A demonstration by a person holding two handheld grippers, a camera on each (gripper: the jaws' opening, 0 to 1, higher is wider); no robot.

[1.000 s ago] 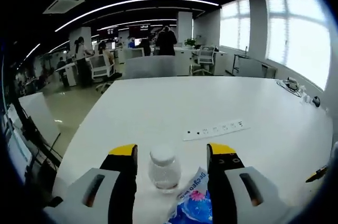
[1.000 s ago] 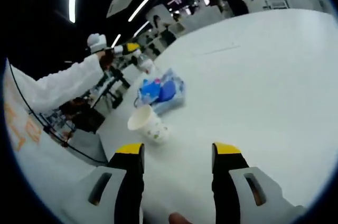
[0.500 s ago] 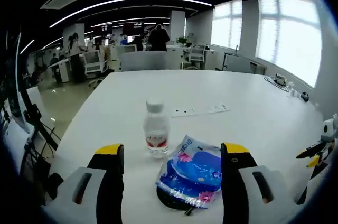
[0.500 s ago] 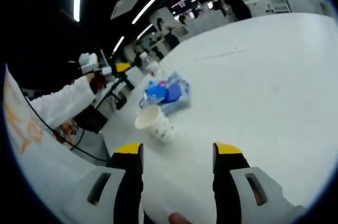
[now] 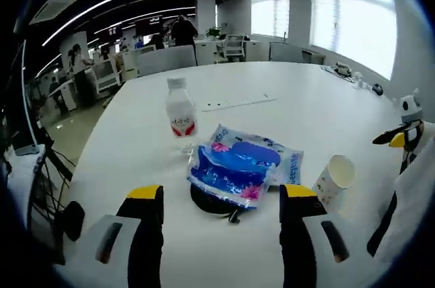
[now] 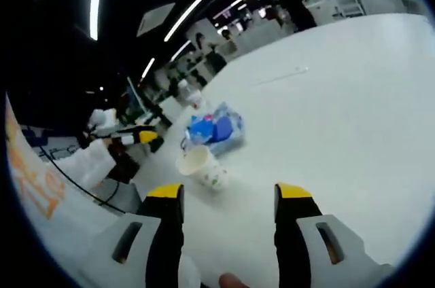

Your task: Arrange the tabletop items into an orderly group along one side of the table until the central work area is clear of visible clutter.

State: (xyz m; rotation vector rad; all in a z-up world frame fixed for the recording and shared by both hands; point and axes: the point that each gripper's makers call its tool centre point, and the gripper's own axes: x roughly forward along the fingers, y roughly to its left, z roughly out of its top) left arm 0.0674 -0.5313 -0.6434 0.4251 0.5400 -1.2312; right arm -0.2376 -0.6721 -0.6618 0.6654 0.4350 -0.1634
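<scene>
Tabletop items are sitting bunched near one edge of the worktop (image 5: 353,108), and both tools are hanging back from them with jaws spread and nothing held. In the left gripper view the left tool (image 5: 221,196) is looking straight at the blue tissue pack (image 5: 243,166), which is lying just ahead of the jaw tips on top of something dark I can't make out. The paper cup (image 5: 332,181) is lying tipped on its side just off the right jaw, near the pack but apart from it. Further on, the water bottle (image 5: 179,107) is standing upright beside the pack's far corner, and the white power strip (image 5: 238,102) is lying well beyond that.

My guess is the cup wants doing next: come in low, close gently on the rim so it isn't getting crushed, and stand it upright by the bottle.

In the right gripper view the right tool (image 6: 228,196) is sitting a bit short of the cup (image 6: 201,166), with the pack (image 6: 213,128) behind it.
</scene>
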